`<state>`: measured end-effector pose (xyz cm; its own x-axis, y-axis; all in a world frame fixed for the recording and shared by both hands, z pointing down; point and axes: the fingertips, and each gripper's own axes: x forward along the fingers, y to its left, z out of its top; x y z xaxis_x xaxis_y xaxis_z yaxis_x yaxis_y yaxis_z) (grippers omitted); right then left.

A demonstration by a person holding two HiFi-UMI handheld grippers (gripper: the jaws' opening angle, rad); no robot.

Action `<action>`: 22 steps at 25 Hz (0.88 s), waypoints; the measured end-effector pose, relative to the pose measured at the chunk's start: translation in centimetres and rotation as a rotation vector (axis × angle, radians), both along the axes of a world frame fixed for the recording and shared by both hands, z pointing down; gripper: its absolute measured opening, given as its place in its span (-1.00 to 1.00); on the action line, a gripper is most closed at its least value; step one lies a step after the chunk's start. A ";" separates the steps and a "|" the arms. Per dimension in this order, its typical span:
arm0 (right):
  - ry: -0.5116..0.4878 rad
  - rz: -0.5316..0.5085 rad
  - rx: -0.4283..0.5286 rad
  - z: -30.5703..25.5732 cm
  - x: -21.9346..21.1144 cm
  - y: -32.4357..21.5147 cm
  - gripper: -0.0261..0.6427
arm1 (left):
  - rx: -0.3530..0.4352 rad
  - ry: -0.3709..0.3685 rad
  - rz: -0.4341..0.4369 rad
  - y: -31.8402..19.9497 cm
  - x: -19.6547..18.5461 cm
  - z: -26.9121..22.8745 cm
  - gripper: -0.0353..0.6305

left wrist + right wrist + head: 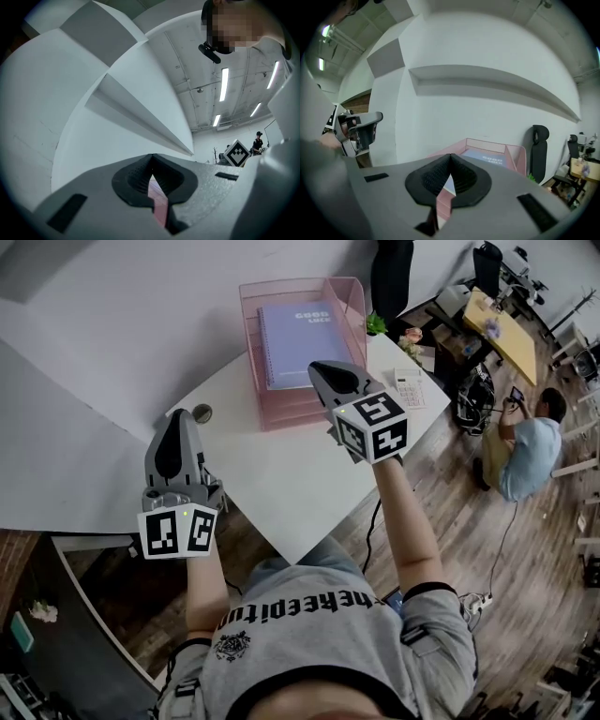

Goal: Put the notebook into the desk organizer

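The notebook (296, 341) lies flat in the top tray of the pink organizer (251, 345), which stands at the far side of the white worktop (272, 474). The right tool (323, 373) hangs just in front of the organizer, clenched on nothing, its tips meeting. The left tool (178, 418) is held off the worktop's left corner, well apart from the organizer, likewise clenched and empty. A calculator (410, 387) sits at the worktop's right edge.
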<state>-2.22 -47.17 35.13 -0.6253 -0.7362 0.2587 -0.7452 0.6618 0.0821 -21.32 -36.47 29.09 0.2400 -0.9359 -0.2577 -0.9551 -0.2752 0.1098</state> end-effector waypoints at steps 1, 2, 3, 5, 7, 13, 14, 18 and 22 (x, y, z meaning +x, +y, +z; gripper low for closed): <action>-0.013 0.016 0.012 -0.3 0.4 0.3 -0.92 | 0.003 -0.001 0.006 0.1 0.3 -0.2 -0.88; -0.023 0.032 0.024 -0.6 0.7 0.7 -0.92 | 0.006 -0.002 0.011 0.1 0.5 -0.3 -0.88; -0.031 0.048 0.038 -1.0 1.0 1.0 -0.92 | 0.010 -0.003 0.016 0.2 0.7 -0.5 -0.88; -0.040 0.080 0.070 -1.6 1.6 1.7 -0.92 | 0.017 -0.005 0.026 0.4 1.0 -0.8 -0.88; -0.047 0.106 0.097 -2.2 2.0 2.3 -0.92 | 0.024 -0.007 0.034 0.5 1.3 -1.1 -0.88; -0.084 0.156 0.158 -4.0 3.1 4.6 -0.92 | 0.044 -0.013 0.054 1.1 2.2 -1.8 -0.88; -0.092 0.161 0.165 -4.2 3.3 5.0 -0.92 | 0.047 -0.014 0.057 1.2 2.3 -2.0 -0.88; -0.114 0.178 0.191 -5.0 3.8 6.6 -0.91 | 0.054 -0.013 0.071 1.6 2.9 -2.3 -0.88; -0.137 0.193 0.213 -5.7 4.3 8.0 -0.91 | 0.061 -0.015 0.081 2.0 3.4 -2.6 -0.88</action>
